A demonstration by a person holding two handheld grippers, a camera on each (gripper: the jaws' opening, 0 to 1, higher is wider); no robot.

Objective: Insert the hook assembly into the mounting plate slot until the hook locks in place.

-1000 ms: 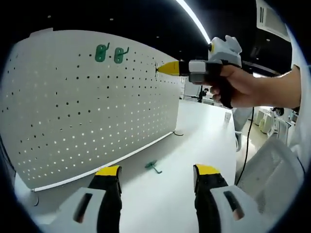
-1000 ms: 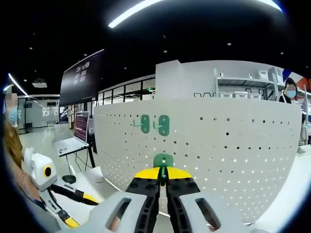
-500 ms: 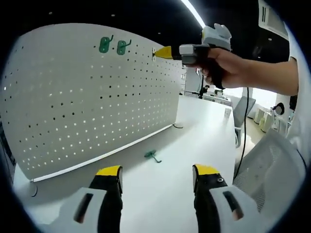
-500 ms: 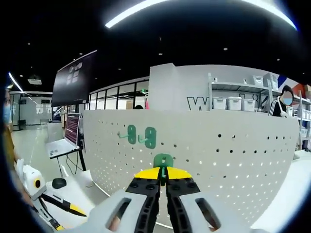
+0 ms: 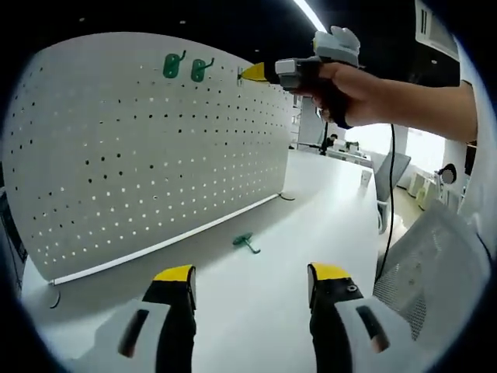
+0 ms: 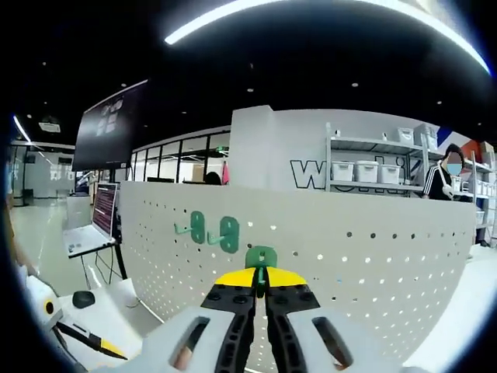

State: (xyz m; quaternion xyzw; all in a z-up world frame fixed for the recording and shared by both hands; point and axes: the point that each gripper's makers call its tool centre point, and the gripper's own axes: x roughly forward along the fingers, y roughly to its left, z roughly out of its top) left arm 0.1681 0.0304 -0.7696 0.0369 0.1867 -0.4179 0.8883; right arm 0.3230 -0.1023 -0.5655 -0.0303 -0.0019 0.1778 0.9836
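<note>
Green, likely light, stiff plastic hook [image 6: 262,257] sits clamped by its base in the right hand-held gripper [image 6: 262,289] at lower centre, near the white perforated pegboard [image 6: 373,264].

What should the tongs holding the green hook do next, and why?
Probably ease the right tongs forward to press the green hook into the pegboard. They are shut on it near the top row, beside two mounted hooks, and it looks not yet seated.

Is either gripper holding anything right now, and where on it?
Right gripper: shut on a green plastic hook, gripped at its lower end. Left gripper: open, holding nothing.
</note>
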